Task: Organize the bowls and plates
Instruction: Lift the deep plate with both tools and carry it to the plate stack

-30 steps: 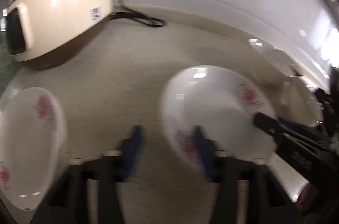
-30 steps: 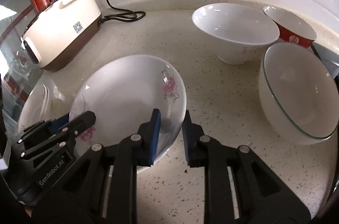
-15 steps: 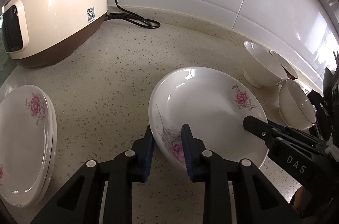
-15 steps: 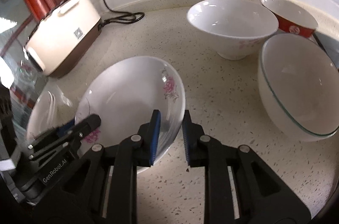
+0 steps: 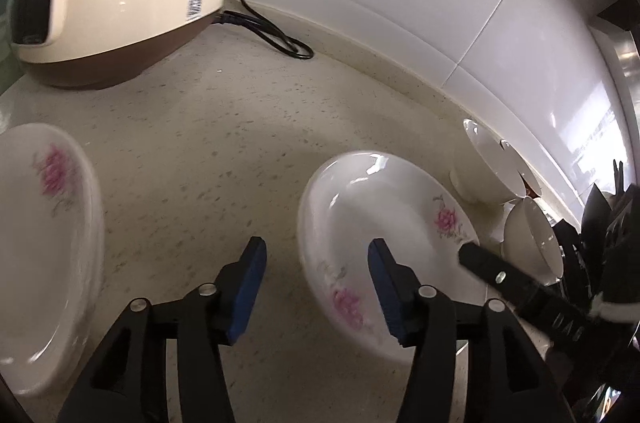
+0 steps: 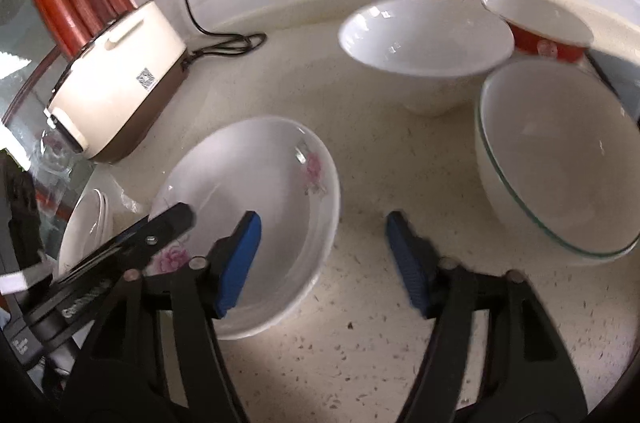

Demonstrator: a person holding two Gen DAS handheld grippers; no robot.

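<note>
Left wrist view: left gripper (image 5: 316, 275) opening, jaws spread astride the near rim of the flowered deep plate (image 5: 384, 219), pads clear of it. Right wrist view: right gripper (image 6: 322, 259) with jaws wide in the frame though closing, the same plate's rim between them, not pinched. Plate resting flat mid-counter (image 6: 380, 355), apparently just let go. Further left, near the counter's left edge, a stack of matching plates (image 5: 44, 235). Toward the back wall, white bowl (image 6: 424, 43), red bowl (image 6: 540, 35), glass-rimmed bowl (image 6: 560, 159). Probably mid-regrasp; next calls for a firm rim pinch, then a carry onto the stack.
</note>
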